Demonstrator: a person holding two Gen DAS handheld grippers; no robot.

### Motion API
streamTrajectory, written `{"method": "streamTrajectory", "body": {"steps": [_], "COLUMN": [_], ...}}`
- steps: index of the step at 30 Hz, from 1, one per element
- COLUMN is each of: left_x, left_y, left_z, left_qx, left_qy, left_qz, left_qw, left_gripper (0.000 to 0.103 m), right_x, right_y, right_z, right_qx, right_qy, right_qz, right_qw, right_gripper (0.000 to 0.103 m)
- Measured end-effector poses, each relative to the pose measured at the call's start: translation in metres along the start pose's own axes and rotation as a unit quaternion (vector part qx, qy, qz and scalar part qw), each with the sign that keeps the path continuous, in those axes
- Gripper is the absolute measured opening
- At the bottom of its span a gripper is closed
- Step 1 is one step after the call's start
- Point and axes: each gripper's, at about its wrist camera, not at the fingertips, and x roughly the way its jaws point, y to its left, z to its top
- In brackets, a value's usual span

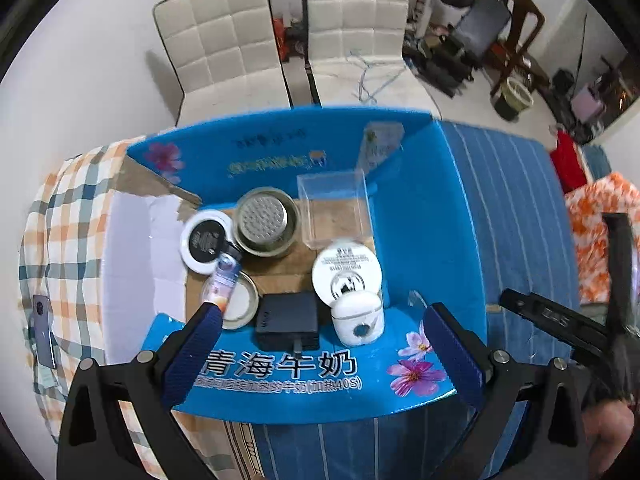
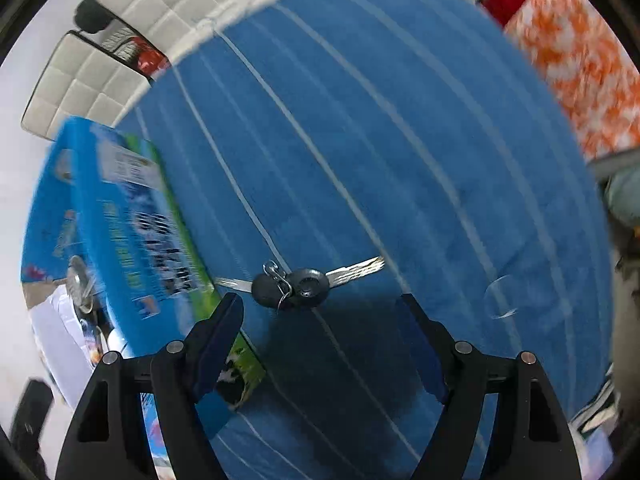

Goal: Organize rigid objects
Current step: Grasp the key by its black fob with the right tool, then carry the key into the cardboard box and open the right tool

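Note:
In the left wrist view my left gripper [image 1: 320, 320] is open and empty above the near wall of a blue carton box [image 1: 420, 208]. Inside lie a metal strainer cup [image 1: 266, 222], a clear plastic box [image 1: 334, 208], two round white tins [image 1: 206, 240] [image 1: 346, 270], a small tube [image 1: 224, 280], a jar lid [image 1: 240, 300], a black charger [image 1: 287, 320] and a white earbud case [image 1: 357, 316]. In the right wrist view my right gripper [image 2: 320, 300] is open just short of two black-headed keys [image 2: 296, 284] on the blue striped cloth [image 2: 400, 140].
The blue box [image 2: 132, 232] stands left of the keys. A checked cloth [image 1: 68, 240] with a phone [image 1: 42, 330] lies left of the box. Two white chairs [image 1: 224, 40] stand behind the table. An orange patterned cloth [image 2: 580, 64] lies far right.

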Motion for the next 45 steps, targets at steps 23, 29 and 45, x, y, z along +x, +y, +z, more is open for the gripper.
{"method": "streamTrajectory", "body": {"steps": [23, 29, 45], "left_x": [0.022, 0.026, -0.021], "left_y": [-0.002, -0.003, -0.005], "left_z": [-0.008, -0.015, -0.012], "left_qx": [-0.008, -0.009, -0.001], "left_qy": [0.026, 0.035, -0.016], "left_qz": [-0.009, -0.018, -0.030], "left_qw": [0.9996, 0.9992, 0.9994], "left_gripper": [0.103, 0.103, 0.103], "right_x": [-0.019, -0.070, -0.176], "right_y": [0.014, 0.019, 0.076], "right_z": [-0.017, -0.041, -0.067], "right_qx": [-0.052, -0.066, -0.115], "right_qy": [0.002, -0.022, -0.104], "right_qz": [-0.047, -0.017, 0.037], "right_qw": [0.998, 0.997, 0.987], "right_gripper": [0.035, 0.032, 0.007]}}
